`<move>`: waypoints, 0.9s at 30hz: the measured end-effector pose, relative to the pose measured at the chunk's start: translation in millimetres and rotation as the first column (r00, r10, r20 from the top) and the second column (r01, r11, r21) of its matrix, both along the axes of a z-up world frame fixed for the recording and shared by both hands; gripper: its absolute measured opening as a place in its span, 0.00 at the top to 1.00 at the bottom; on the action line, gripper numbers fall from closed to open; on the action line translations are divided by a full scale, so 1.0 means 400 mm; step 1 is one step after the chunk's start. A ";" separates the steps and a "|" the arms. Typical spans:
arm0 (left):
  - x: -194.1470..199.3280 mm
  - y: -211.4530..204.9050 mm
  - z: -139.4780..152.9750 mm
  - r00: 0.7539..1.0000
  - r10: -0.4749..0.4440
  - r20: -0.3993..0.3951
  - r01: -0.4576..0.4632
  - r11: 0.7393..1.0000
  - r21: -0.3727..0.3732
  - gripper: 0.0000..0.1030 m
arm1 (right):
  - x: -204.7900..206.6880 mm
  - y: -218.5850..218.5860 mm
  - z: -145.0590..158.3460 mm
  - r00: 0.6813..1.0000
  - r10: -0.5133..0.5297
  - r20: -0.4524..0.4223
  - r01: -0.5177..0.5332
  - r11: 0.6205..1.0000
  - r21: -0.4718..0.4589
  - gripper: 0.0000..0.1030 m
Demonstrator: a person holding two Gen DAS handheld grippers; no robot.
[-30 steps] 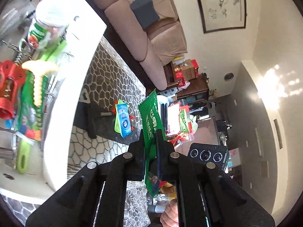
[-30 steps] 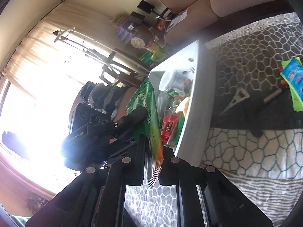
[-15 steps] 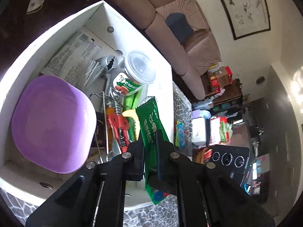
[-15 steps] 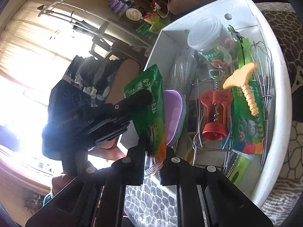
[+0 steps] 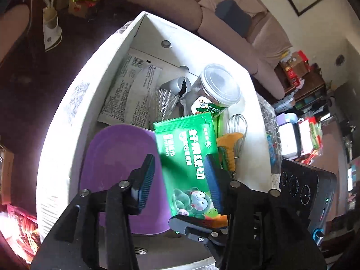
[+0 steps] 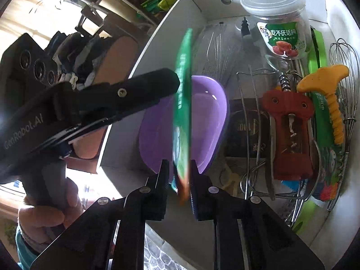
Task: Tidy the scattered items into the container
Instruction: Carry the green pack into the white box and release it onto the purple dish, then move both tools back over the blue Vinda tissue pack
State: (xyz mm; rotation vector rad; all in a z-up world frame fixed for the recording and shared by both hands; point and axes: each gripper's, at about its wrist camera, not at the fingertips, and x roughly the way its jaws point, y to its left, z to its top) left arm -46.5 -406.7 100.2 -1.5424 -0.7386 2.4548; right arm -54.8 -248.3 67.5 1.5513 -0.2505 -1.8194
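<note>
Left wrist: left tongs point(image 5: 180, 180) just opened wide, green wet-wipe packet point(image 5: 191, 164) loose between them, over purple bowl point(image 5: 117, 180) in white container point(image 5: 74, 117).
Right wrist: right tongs point(image 6: 178, 186) just opening, narrow gap, packet point(image 6: 183, 103) edge-on between pads. "GenRobot.AI" on other tongs; one jar point(image 6: 279, 22), one corkscrew point(image 6: 290, 135), one whisk point(image 6: 346, 90).

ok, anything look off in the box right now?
Only the green packet: on edge in mid-air over the purple bowl in the white box, between both grippers' fingers, which have just been opening. Nothing spilled or damaged.
</note>
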 end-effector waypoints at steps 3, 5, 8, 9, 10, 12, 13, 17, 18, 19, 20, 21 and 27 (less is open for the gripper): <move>0.008 -0.007 0.012 1.000 0.004 0.008 -0.004 0.999 -0.040 0.56 | 0.018 -0.017 0.007 0.999 0.036 -0.021 -0.035 0.999 0.025 0.57; 0.014 -0.015 0.019 1.000 0.016 0.002 -0.016 0.999 -0.036 0.56 | 0.034 -0.019 0.025 0.996 0.071 -0.055 -0.068 0.996 0.051 0.57; 0.029 -0.017 0.028 1.000 0.028 -0.002 -0.028 0.999 -0.020 0.53 | 0.059 0.007 0.056 0.990 0.103 -0.094 -0.097 0.993 0.062 0.57; 0.034 -0.013 0.034 1.000 0.029 -0.007 -0.029 0.999 -0.016 0.51 | 0.063 0.024 0.071 0.989 0.102 -0.111 -0.096 0.994 0.058 0.57; 0.041 -0.007 0.040 1.000 0.027 -0.014 -0.028 0.999 -0.016 0.47 | 0.064 0.039 0.084 0.987 0.093 -0.129 -0.085 0.994 0.062 0.57; 0.054 0.016 0.059 0.999 0.025 -0.028 -0.025 0.999 -0.028 0.39 | 0.064 0.070 0.109 0.985 0.069 -0.161 -0.059 0.996 0.066 0.57; 0.060 0.031 0.068 0.999 0.018 -0.034 -0.019 0.999 -0.033 0.31 | 0.063 0.090 0.119 0.983 0.056 -0.174 -0.044 0.997 0.070 0.57; 0.078 0.097 0.095 1.000 0.000 -0.027 -0.003 0.996 -0.086 0.00 | 0.059 0.165 0.150 0.980 -0.015 -0.200 0.031 0.996 0.078 0.35; 0.081 0.111 0.098 1.000 0.002 -0.016 -0.003 0.993 -0.120 0.00 | 0.057 0.179 0.159 0.977 -0.032 -0.212 0.052 0.994 0.092 0.15; 0.086 0.122 0.102 1.000 0.005 -0.005 -0.005 0.988 -0.153 0.00 | 0.061 0.192 0.169 0.970 -0.044 -0.237 0.072 0.991 0.113 0.08; 0.092 0.130 0.106 1.000 0.004 -0.001 -0.004 0.986 -0.166 0.00 | 0.066 0.203 0.181 0.962 -0.046 -0.271 0.085 0.988 0.132 0.00; 0.101 0.136 0.111 1.000 0.002 0.000 -0.002 0.986 -0.165 0.00 | 0.074 0.213 0.195 0.951 -0.045 -0.307 0.097 0.983 0.155 0.00; 0.167 0.168 0.157 1.000 0.020 -0.012 -0.022 0.977 -0.211 0.00 | 0.104 0.276 0.243 0.925 -0.065 -0.373 0.152 0.966 0.209 0.00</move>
